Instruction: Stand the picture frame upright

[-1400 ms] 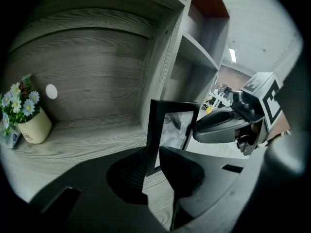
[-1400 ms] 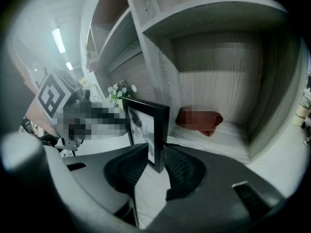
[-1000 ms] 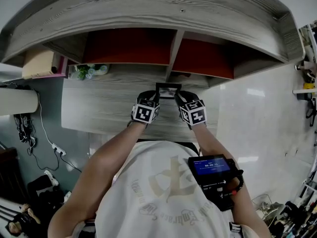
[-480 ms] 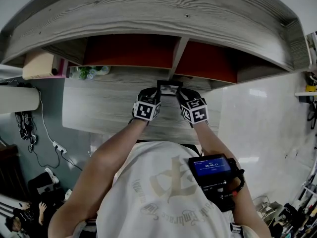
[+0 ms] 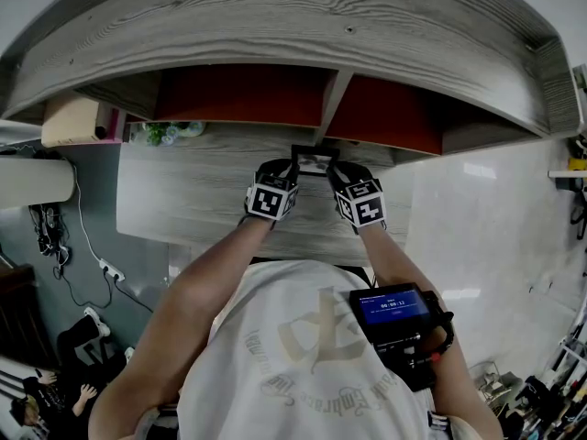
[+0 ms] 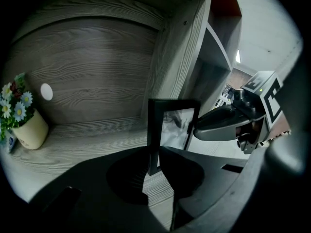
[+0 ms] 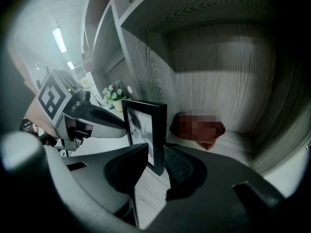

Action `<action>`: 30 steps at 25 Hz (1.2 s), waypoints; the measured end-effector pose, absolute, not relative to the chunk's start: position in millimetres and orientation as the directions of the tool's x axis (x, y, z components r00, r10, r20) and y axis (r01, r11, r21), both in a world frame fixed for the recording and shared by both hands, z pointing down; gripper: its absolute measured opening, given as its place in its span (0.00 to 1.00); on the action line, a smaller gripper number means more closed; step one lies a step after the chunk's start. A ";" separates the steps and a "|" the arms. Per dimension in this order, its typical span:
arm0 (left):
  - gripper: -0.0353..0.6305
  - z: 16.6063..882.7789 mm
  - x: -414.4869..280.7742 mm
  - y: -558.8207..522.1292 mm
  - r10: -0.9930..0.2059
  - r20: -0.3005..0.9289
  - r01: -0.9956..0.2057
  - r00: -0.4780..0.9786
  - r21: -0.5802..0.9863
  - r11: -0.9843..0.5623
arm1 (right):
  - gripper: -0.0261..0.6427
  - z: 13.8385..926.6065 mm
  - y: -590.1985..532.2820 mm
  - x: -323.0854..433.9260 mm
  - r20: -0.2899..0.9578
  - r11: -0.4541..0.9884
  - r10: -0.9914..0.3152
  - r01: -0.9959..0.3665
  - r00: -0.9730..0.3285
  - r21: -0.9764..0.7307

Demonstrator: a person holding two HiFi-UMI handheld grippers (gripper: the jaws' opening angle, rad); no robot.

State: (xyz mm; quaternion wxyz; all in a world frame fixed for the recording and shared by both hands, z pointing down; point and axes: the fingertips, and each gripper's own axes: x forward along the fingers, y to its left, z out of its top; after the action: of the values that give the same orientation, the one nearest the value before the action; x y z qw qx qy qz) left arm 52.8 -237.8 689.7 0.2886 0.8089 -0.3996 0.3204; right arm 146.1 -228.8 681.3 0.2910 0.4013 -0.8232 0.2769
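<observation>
A black picture frame (image 5: 312,160) stands upright on the grey wooden desk (image 5: 183,200), just in front of the shelf divider (image 5: 327,106). My left gripper (image 5: 288,171) has the frame's left edge (image 6: 153,130) between its jaws, which touch it while opening slightly. In the left gripper view its tips (image 6: 154,164) meet at the frame's bottom corner. My right gripper (image 5: 336,172) is shut on the frame's right edge (image 7: 158,130), its tips (image 7: 155,165) low on that side. Each gripper view shows the other gripper across the frame.
A small pot of flowers (image 5: 165,133) stands at the back left of the desk, also seen as flowers (image 6: 22,120). Red-backed shelf compartments (image 5: 238,94) rise behind the frame. A beige box (image 5: 78,117) sits at the far left. A screen device (image 5: 394,308) is on the person's right forearm.
Nothing notable: both grippers stay at the frame's two sides and the frame stays upright. The head view has shifted a little.
</observation>
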 end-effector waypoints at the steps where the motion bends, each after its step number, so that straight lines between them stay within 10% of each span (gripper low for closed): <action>1: 0.16 689.9 52.6 -238.2 -0.461 0.750 -0.831 0.475 0.210 -0.515 | 0.20 681.1 -229.2 146.6 0.701 0.522 -0.504 -0.825 -0.504 -0.217; 19: 0.22 680.8 42.7 -226.6 -0.485 0.733 -0.839 0.477 0.217 -0.499 | 0.12 665.6 -224.9 162.8 0.668 0.466 -0.578 -0.862 -0.468 -0.199; 30: 0.07 659.4 32.7 -203.7 -0.557 0.643 -0.843 0.526 0.308 -0.441 | 0.05 631.3 -202.3 163.9 0.567 0.469 -0.631 -0.843 -0.529 -0.264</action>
State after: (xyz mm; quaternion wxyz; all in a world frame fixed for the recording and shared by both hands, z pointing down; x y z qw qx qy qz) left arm 32.7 -203.7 659.4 0.3096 0.8167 -0.4285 0.2312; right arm 163.9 -202.3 631.3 0.1999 0.4423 -0.8333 0.2645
